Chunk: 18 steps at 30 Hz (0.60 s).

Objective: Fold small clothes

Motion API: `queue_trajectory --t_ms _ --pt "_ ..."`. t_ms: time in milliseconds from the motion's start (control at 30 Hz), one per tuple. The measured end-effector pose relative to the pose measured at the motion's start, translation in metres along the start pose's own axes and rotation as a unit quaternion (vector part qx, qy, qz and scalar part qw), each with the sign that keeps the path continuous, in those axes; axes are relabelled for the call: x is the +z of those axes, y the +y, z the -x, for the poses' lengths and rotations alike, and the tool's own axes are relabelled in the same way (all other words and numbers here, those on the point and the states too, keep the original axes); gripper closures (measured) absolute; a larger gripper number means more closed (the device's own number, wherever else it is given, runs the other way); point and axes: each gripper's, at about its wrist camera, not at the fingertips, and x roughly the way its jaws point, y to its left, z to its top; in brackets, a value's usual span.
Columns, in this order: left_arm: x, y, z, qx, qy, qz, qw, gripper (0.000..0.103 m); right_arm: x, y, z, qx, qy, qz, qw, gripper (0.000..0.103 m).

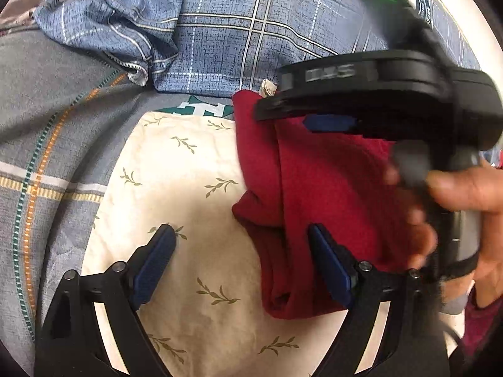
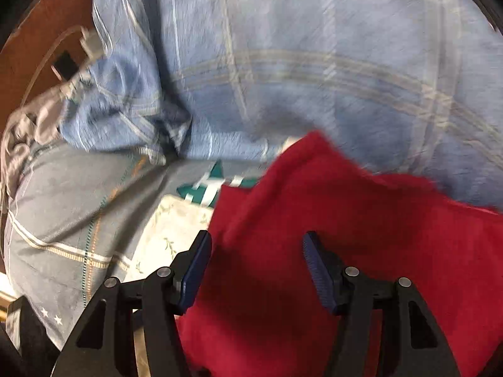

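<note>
A folded dark red garment lies on a cream cloth with a leaf print. My left gripper is open just above them, its left finger over the cream cloth and its right finger over the red garment's left edge. Nothing is pinched between its pads. In the blurred right wrist view my right gripper hangs open over the red garment, whose top corner is rumpled. In the left wrist view that tool's black body hovers above the garment's far end, held by a hand.
Blue plaid bedding is bunched behind the clothes, with a grey plaid sheet on the left. A green and white piece peeks out behind the cream cloth. A brown surface with a white cable shows at far left.
</note>
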Motion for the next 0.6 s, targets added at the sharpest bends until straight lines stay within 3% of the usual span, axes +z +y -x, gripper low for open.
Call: queue_trajectory --t_ms 167,300,367,400,467,600 --pt "-0.001 0.001 0.000 -0.007 0.001 0.010 0.9999 0.013 0.005 0.018 -0.011 -0.026 0.016 0.032 0.999 0.011" --pt "-0.001 -0.001 0.001 -0.008 -0.001 0.010 0.9999 0.012 0.001 0.038 -0.037 -0.118 0.036 0.102 0.987 0.014" --pt "0.000 -0.002 0.001 -0.022 -0.002 0.017 0.9996 0.012 -0.004 0.032 -0.028 -0.128 0.004 0.089 0.988 0.043" --pt "0.001 -0.002 0.002 -0.029 -0.003 0.018 0.9994 0.012 -0.005 0.028 -0.023 -0.114 -0.004 0.084 0.990 0.049" --pt "0.002 -0.004 0.003 -0.048 -0.012 0.016 0.9986 0.010 -0.007 0.012 -0.003 -0.071 -0.023 0.064 0.995 0.085" --pt "0.006 -0.014 -0.002 -0.072 -0.014 0.002 0.9973 0.009 -0.012 -0.012 0.028 -0.016 -0.041 0.035 0.998 0.089"
